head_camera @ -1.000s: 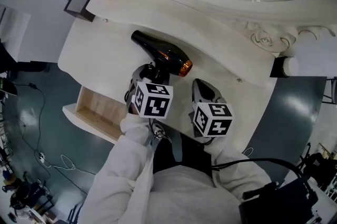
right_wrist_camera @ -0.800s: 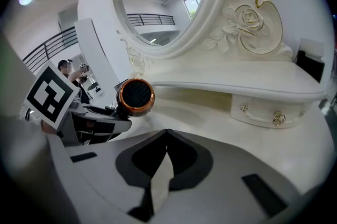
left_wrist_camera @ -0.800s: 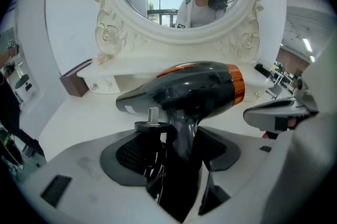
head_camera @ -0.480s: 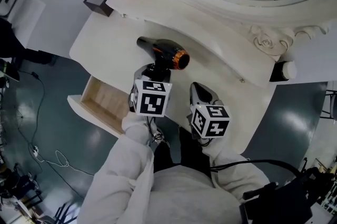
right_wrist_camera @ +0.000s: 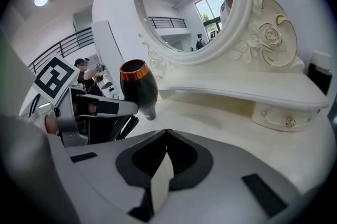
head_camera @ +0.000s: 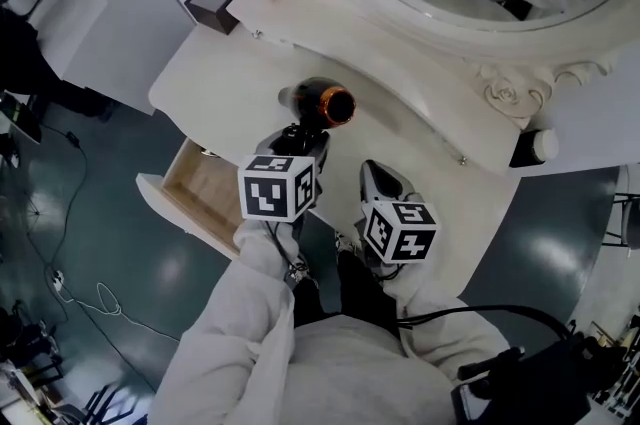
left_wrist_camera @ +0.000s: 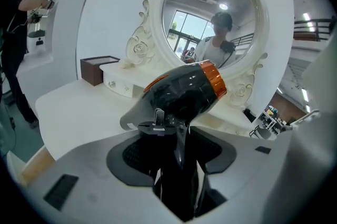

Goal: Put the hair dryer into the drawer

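Already the hair dryer (head_camera: 322, 101) is in the grip of the left gripper (head_camera: 302, 141). Its jaws have just been closing, and the left gripper view shows the black handle standing between them with the pads pressed on either side. The body sits above the jaws, and its orange-ringed mouth is turned up toward the head camera. It looks lifted clear of the table (head_camera: 230, 83), though the gap beneath it is hard to make out.

The right gripper (head_camera: 380, 178) hovers just beside the left one, above the table's front edge. Its jaws are pressed together with nothing between them.

The drawer (head_camera: 200, 185) stands pulled out at the table's left front, below and to the left of the left gripper. Its wooden bottom is showing, so opening it seems done.

So the pick-up looks finished, and the carry is what remains. By my reading, the dryer has to travel left and down past the table edge, go into the drawer and be let go. Whether the drawer is then pushed shut, the task does not say.
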The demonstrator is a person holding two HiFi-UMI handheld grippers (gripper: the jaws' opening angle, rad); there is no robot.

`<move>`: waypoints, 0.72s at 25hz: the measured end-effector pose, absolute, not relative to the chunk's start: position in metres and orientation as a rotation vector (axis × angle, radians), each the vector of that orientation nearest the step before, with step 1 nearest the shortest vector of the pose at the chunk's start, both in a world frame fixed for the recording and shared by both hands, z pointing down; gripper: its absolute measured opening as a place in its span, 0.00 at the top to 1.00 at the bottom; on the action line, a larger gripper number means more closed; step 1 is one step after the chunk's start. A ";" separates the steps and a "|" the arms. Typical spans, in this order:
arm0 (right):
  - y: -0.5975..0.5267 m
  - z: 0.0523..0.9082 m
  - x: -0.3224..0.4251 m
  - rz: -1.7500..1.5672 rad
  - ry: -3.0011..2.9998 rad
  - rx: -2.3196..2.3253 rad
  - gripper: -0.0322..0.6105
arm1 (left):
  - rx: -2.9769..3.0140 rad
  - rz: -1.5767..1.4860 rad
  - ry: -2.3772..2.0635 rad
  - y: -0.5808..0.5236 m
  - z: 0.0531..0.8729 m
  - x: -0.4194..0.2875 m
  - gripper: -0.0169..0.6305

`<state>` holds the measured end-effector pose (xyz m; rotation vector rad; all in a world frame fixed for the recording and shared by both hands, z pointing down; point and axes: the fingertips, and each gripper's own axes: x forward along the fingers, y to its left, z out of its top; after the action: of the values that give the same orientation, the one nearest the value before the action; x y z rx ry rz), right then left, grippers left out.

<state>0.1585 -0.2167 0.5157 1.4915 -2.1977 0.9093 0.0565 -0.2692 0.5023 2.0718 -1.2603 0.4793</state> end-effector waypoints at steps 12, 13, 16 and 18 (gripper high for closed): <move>-0.228 0.494 0.097 0.915 -2.368 1.245 0.86 | 2.059 0.328 -1.232 -0.253 0.485 0.030 0.64; -0.229 0.493 0.093 0.921 -2.381 1.226 0.86 | 2.055 0.325 -1.231 -0.251 0.486 0.027 0.64; -0.226 0.491 0.085 1.033 -2.419 1.181 0.85 | 2.045 0.314 -1.222 -0.247 0.489 0.019 0.64; -0.222 0.489 0.078 1.188 -2.452 1.124 0.84 | 2.045 0.309 -1.213 -0.243 0.491 0.015 0.64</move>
<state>0.0780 -0.2220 0.4887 1.1237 -2.4525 1.1876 0.0149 -0.2429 0.4913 2.0452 -1.2134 0.3087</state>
